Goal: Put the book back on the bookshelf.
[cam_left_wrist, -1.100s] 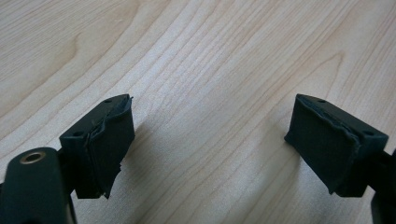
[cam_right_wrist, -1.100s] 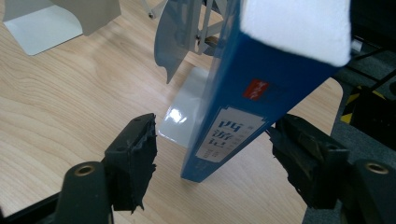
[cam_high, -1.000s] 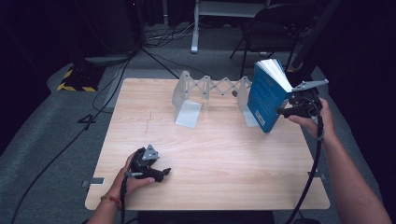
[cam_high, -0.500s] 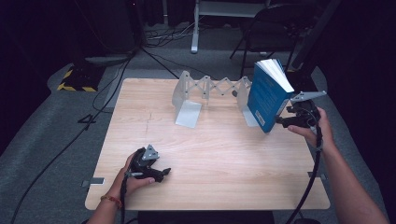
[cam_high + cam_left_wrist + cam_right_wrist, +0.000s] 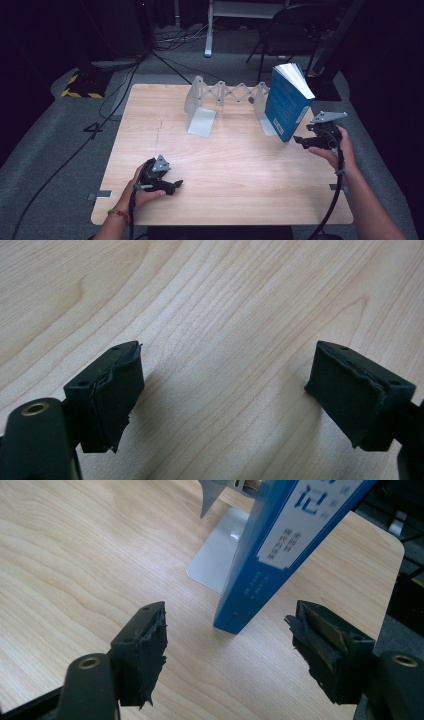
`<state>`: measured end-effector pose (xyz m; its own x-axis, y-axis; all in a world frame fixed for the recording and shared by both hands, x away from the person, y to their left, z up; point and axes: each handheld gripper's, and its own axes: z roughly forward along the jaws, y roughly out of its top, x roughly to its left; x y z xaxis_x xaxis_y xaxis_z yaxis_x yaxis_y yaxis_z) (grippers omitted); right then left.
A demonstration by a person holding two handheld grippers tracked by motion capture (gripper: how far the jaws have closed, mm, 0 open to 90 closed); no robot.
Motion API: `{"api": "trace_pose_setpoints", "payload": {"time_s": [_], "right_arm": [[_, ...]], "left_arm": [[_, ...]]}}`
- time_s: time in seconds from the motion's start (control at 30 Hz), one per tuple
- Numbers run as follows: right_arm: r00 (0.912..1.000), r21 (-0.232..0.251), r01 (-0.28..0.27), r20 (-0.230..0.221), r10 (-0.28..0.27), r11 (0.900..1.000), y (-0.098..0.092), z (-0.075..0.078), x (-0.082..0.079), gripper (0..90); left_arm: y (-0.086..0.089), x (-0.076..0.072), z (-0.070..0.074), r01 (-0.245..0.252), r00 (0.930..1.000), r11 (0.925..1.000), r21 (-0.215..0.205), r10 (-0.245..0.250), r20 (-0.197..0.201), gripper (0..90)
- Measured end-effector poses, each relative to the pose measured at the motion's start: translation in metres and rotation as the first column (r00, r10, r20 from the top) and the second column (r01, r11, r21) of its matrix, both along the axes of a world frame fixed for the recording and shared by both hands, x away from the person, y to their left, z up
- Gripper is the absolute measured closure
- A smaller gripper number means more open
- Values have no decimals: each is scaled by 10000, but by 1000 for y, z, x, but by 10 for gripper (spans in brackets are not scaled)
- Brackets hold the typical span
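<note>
Book [image 5: 286, 102] leans tilted against the right end plate of the expanding bookend rack [image 5: 225, 100], which holds nothing else. Right gripper [image 5: 307, 141] has dropped lower beside the book's bottom corner, fingers wide, probably releasing it. Left gripper [image 5: 167, 185] rests on the desk [image 5: 225, 170], well apart from the book, fingers wide, empty.

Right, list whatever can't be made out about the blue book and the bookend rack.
- Blue book: top cut off by the right gripper view's upper edge; cover lettering blurred.
- Blue book in the high view: lettering too small.
- Expanding bookend rack: right end plate hidden behind the book.
</note>
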<state>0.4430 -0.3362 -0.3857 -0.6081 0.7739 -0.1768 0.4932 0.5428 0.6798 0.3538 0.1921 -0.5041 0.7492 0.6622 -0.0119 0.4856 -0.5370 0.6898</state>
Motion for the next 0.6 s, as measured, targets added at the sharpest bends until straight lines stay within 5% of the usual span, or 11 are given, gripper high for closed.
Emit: {"api": "trace_pose_setpoints", "payload": {"time_s": [0.6], "right_arm": [[9967, -79, -806, -114, 805, 9967, -23, -53, -38, 294]], "left_arm": [[0, 0, 0, 3, 10000, 10000, 2, -3, -3, 149]]}}
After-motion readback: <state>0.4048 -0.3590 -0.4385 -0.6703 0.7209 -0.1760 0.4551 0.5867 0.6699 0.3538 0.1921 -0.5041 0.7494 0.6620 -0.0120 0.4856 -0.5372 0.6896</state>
